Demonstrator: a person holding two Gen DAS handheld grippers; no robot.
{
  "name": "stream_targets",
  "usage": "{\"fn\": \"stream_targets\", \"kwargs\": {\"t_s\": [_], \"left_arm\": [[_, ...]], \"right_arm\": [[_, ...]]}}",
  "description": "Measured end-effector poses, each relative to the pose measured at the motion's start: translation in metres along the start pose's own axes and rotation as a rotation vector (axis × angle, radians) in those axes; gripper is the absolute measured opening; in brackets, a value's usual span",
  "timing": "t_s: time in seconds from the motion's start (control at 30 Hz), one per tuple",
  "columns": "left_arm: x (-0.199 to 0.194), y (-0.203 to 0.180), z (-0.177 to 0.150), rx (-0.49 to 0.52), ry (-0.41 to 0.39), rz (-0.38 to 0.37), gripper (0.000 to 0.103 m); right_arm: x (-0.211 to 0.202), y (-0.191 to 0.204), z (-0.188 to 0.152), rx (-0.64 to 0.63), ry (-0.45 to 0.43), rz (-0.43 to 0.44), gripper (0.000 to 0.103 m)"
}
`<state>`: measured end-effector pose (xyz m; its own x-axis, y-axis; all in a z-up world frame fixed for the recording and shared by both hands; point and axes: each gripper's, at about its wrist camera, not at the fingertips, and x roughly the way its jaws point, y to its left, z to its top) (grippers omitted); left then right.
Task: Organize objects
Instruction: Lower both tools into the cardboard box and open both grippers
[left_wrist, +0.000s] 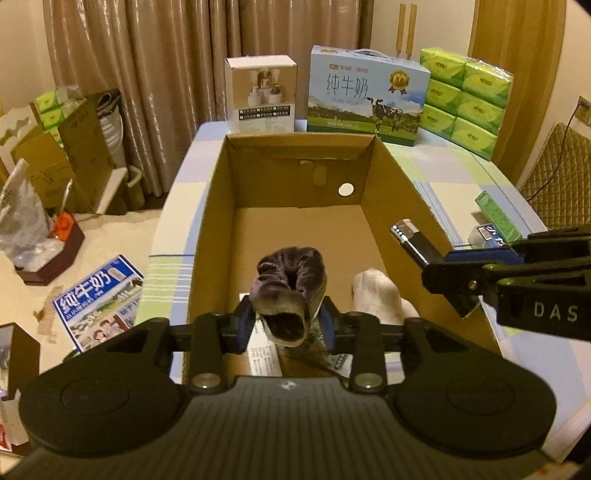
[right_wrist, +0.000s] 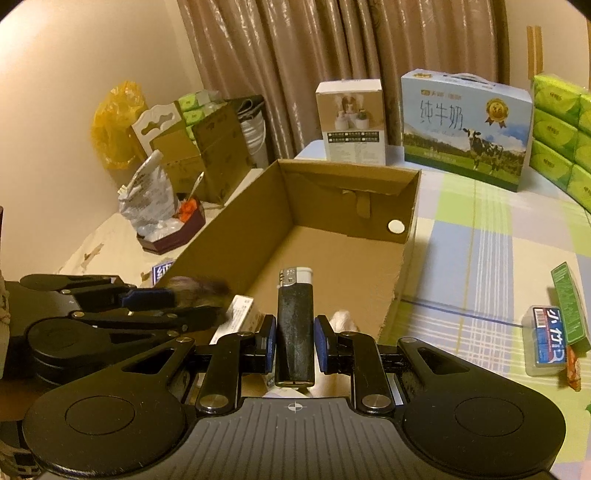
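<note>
Sock (left_wrist: 291, 291), soft and light, apparently pinched in left gripper (left_wrist: 288, 325); right gripper (right_wrist: 295, 341) clamps rigid, slippery lighter (right_wrist: 295, 325) mid-body over cardboard box (right_wrist: 406, 206).

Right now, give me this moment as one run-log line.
left gripper: dark sock between jaws | right gripper: shut on lighter | both over cardboard box

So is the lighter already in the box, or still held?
Still held: the right gripper clamps the lighter upright between its blue pads, above the near end of the open box, not resting on its floor.
</note>
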<state>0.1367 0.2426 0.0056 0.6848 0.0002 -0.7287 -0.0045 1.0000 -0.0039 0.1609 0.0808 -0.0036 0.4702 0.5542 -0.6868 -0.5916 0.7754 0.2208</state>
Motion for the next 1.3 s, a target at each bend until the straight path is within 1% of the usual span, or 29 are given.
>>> {"fn": "stream_targets", "kwargs": {"t_s": [0.3, 0.63, 0.67, 0.7, 0.73, 0.77, 1.07, 1.23, 1.3], "left_arm": [[-0.002, 0.003, -0.004, -0.003, -0.002, 0.013, 0.033], [-0.007, 0.007, -0.010, -0.023, -0.009, 0.020, 0.033], [-0.009, 0.008, -0.010, -0.024, -0.012, 0.022, 0.033], [-0.010, 0.008, -0.010, -0.026, -0.015, 0.025, 0.034], [-0.011, 0.009, -0.010, -0.028, -0.017, 0.026, 0.034], [-0.012, 0.010, -0.011, -0.030, -0.020, 0.027, 0.034], [-0.029, 0.010, -0.014, -0.050, -0.035, 0.030, 0.034], [-0.045, 0.004, -0.017, -0.070, -0.050, 0.028, 0.039], [-0.052, 0.000, -0.018, -0.076, -0.057, 0.027, 0.046]], "right_arm": [[0.006, 0.000, -0.003, 0.003, 0.012, 0.002, 0.019], [0.010, 0.006, -0.001, -0.006, -0.001, 0.019, 0.020], [0.010, 0.006, -0.001, -0.007, -0.005, 0.021, 0.027], [0.009, 0.006, -0.001, -0.008, -0.010, 0.023, 0.045], [0.008, 0.006, -0.002, -0.007, -0.016, 0.028, 0.053], [0.007, 0.006, -0.002, -0.005, -0.021, 0.030, 0.057], [-0.010, 0.010, -0.007, -0.028, -0.030, 0.011, 0.057], [-0.030, 0.006, -0.013, -0.028, -0.042, -0.012, 0.058], [-0.041, 0.003, -0.017, -0.024, -0.050, -0.025, 0.059]]}}
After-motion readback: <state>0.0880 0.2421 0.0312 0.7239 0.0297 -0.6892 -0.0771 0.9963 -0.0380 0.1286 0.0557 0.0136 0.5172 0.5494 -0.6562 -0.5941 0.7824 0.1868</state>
